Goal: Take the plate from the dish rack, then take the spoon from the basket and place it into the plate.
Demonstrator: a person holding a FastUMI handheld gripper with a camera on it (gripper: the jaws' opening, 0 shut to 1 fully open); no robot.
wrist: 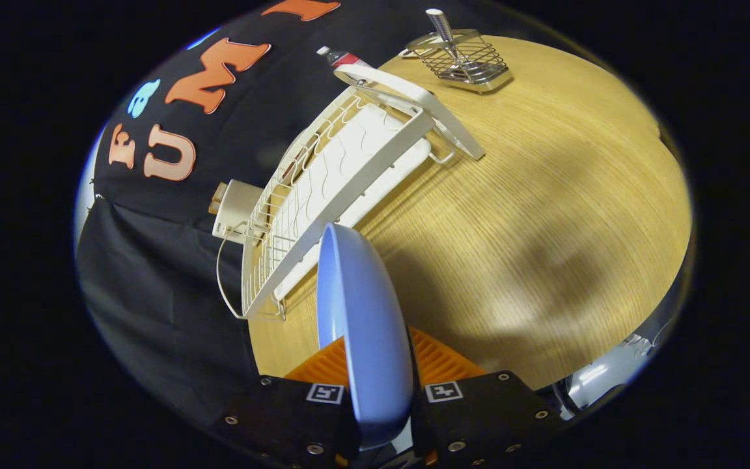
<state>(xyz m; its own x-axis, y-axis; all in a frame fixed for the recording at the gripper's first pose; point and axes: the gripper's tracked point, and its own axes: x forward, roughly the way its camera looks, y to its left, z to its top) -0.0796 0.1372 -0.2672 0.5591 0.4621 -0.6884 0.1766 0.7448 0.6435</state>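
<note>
The gripper [378, 374] is pinching the blue plate [362, 326] edge-on, one finger pressed against each face, so the plate stands upright between the fingers and rises ahead of them toward twelve o'clock. The white wire dish rack [336, 195] lies just beyond the plate's top edge, running from about ten o'clock up toward one o'clock across the wooden table [544, 228], and the plate looks clear of its slots, so the first step seems all but done: the plate is out and in the air, not yet set down. Farther off, at about one o'clock past the rack's far end, sits the wire basket [466, 62] with the spoon [445, 32] standing in it, handle up. The next move, as I judge it, calls for laying the plate flat on the bare wood at about two or three o'clock, letting go, then reaching for the spoon's handle.
</note>
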